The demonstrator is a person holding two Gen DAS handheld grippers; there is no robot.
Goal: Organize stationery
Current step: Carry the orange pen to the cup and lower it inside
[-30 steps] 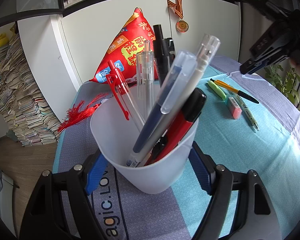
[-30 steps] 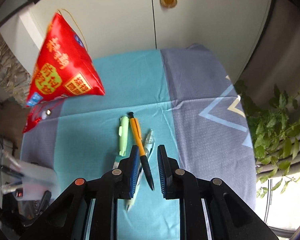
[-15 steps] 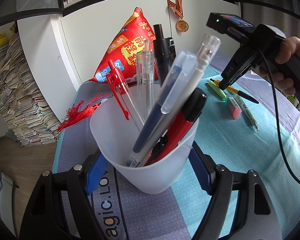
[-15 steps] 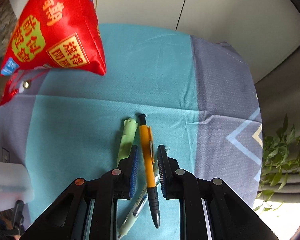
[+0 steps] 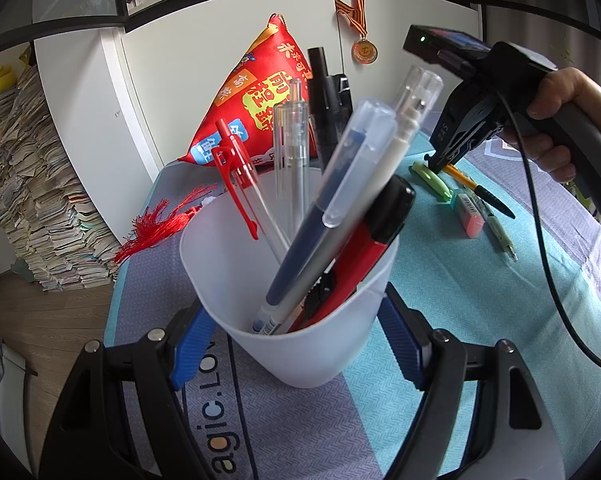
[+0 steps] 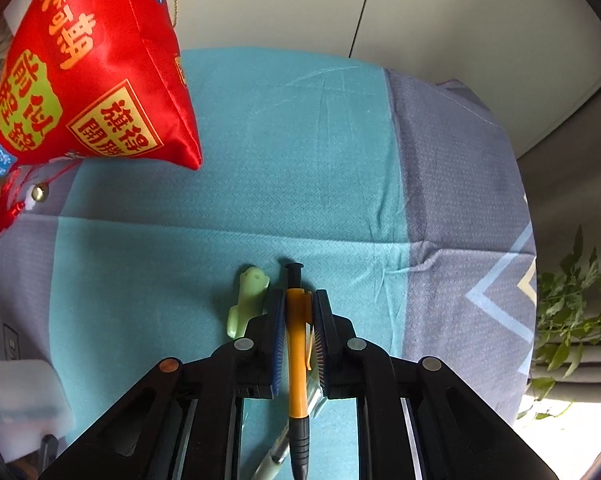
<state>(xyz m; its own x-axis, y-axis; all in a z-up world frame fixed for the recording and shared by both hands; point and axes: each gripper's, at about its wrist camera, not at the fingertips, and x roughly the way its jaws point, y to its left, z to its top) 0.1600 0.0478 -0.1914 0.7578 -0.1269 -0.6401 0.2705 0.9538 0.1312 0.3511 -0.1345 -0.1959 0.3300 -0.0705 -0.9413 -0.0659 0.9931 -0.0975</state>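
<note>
My left gripper point(image 5: 296, 332) is shut on a frosted white pen cup point(image 5: 296, 300) that stands on the table and holds several pens. My right gripper point(image 6: 298, 300) is down at the cloth, jaws narrowly open on either side of an orange pen with a black tip point(image 6: 296, 360). A small gap shows on the pen's right side. The right gripper also shows in the left wrist view point(image 5: 436, 166), over the same orange pen point(image 5: 478, 190). A pale green pen point(image 6: 246, 304) lies just left of the orange pen. A pink eraser point(image 5: 468, 216) and a light green pen point(image 5: 498, 234) lie beside them.
A red satin pouch with a tassel point(image 6: 80, 76) stands at the table's back left. The table wears a teal and grey cloth point(image 6: 300, 160). White cabinet doors point(image 5: 220, 80) stand behind. Stacked papers point(image 5: 28, 200) are at the left, a plant point(image 6: 572, 312) at the right.
My right gripper has come down and forward onto the orange pen, which now lies between its jaws. The left gripper and the cup have not moved.
</note>
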